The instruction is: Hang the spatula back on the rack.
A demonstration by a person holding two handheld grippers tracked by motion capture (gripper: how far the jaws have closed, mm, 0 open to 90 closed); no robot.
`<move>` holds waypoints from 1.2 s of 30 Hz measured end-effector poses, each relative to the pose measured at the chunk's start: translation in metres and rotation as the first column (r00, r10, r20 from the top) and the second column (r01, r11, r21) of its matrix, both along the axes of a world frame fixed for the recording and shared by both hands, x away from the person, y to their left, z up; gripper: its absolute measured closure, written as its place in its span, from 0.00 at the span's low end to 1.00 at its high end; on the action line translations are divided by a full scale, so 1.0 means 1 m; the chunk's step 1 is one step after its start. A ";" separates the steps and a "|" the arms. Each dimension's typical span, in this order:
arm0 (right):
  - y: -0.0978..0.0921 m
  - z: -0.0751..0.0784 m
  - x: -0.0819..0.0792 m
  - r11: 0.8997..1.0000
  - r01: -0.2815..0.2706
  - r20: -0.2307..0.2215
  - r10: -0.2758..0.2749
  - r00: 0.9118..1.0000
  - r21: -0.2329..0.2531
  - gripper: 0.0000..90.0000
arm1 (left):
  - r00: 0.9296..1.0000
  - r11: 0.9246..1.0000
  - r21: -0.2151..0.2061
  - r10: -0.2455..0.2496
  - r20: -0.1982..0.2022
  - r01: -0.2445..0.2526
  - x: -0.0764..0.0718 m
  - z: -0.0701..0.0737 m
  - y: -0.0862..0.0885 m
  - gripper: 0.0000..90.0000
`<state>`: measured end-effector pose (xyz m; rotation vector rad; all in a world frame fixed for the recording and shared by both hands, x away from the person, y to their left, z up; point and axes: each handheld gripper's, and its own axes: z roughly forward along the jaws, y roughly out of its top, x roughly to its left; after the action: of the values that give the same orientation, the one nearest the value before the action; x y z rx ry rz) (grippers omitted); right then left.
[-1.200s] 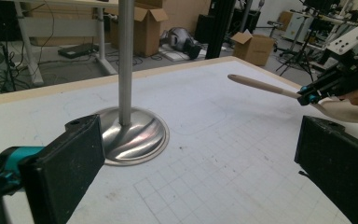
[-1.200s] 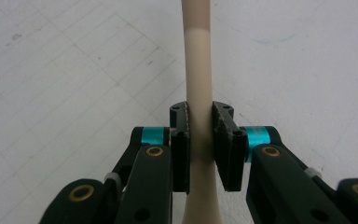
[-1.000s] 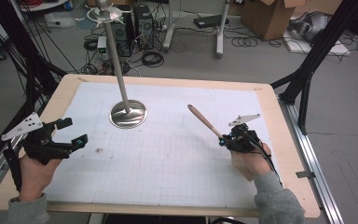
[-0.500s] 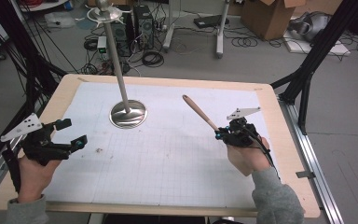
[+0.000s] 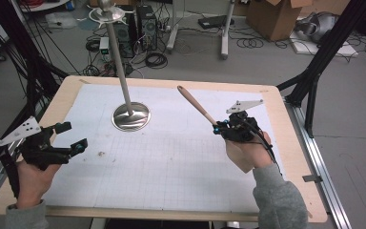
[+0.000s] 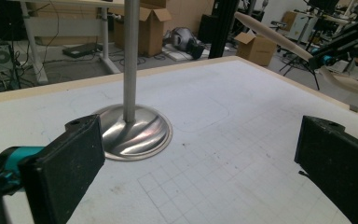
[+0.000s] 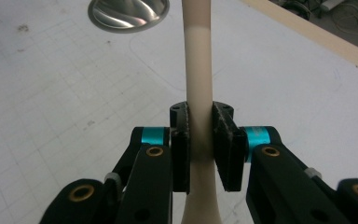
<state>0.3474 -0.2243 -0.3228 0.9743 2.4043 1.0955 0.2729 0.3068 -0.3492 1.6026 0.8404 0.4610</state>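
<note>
Wooden spoon (image 5: 196, 106): pale handle, held off the table right of centre in the high view, its free end slanting toward the upper left of the frame; in the right gripper view (image 7: 198, 70) it runs straight up from between the jaws.
Right gripper (image 5: 225, 128): you have it clenched on the spoon's handle, pads (image 7: 224, 140) pressed against both sides of the shaft; the broader end below the jaws is mostly hidden.
Left gripper (image 5: 71, 136): released, jaws wide apart and holding nothing, hovering low at the left edge of the frame.
Metal stand (image 5: 130, 116): round shiny base on the gridded mat, with a thin pole (image 5: 118, 57) rising to a knob at the top of the frame; well apart from the spoon.
Table (image 5: 286, 143): wooden rim around a white gridded mat (image 5: 171, 162).
Step in hand: by my reading, you are carrying the spoon through the air toward the stand or your other hand; which of the two I cannot tell.
Next move: keep the squeeze firm, since the long handle can pivot in the pads, and steer its free end wide of the pole. If you mean a handover, bring the open left jaws around the shaft before you loosen the right.
</note>
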 end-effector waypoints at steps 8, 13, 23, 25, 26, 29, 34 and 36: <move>0.012 0.012 0.002 1.000 -0.024 0.016 0.024 1.000 0.015 0.87 | 1.000 1.000 0.000 0.004 0.002 -0.004 -0.003 0.000 0.003 0.02; 0.016 0.018 0.004 0.999 -0.032 0.022 0.031 0.999 0.031 0.87 | 1.000 1.000 0.001 0.006 0.001 -0.006 -0.004 0.000 0.003 0.02; 0.023 0.028 0.006 0.997 -0.049 0.032 0.047 0.998 0.053 0.87 | 1.000 1.000 0.001 0.010 -0.001 -0.010 -0.006 0.000 0.005 0.02; 0.026 0.030 0.006 0.997 -0.051 0.033 0.050 0.998 0.057 0.87 | 1.000 1.000 0.003 0.009 -0.002 -0.009 -0.006 0.000 0.005 0.02; 0.026 0.030 0.006 0.997 -0.051 0.033 0.050 0.998 0.057 0.87 | 1.000 1.000 0.002 0.010 -0.001 -0.010 -0.006 0.000 0.005 0.02; 0.028 0.031 0.007 0.997 -0.057 0.035 0.055 0.998 0.059 0.87 | 1.000 1.000 0.004 0.009 -0.004 -0.009 -0.007 0.000 0.005 0.02; 0.032 0.038 0.007 0.995 -0.069 0.044 0.066 0.997 0.073 0.87 | 1.000 1.000 -0.001 0.017 -0.016 -0.017 -0.006 -0.003 0.008 0.02; 0.034 0.040 0.007 0.994 -0.074 0.045 0.070 0.996 0.078 0.87 | 1.000 1.000 -0.001 0.017 -0.016 -0.017 -0.006 -0.003 0.009 0.02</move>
<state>0.3545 -0.1903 -0.2823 0.8856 2.3949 1.2338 0.2666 0.3156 -0.3527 1.6007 0.8671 0.4601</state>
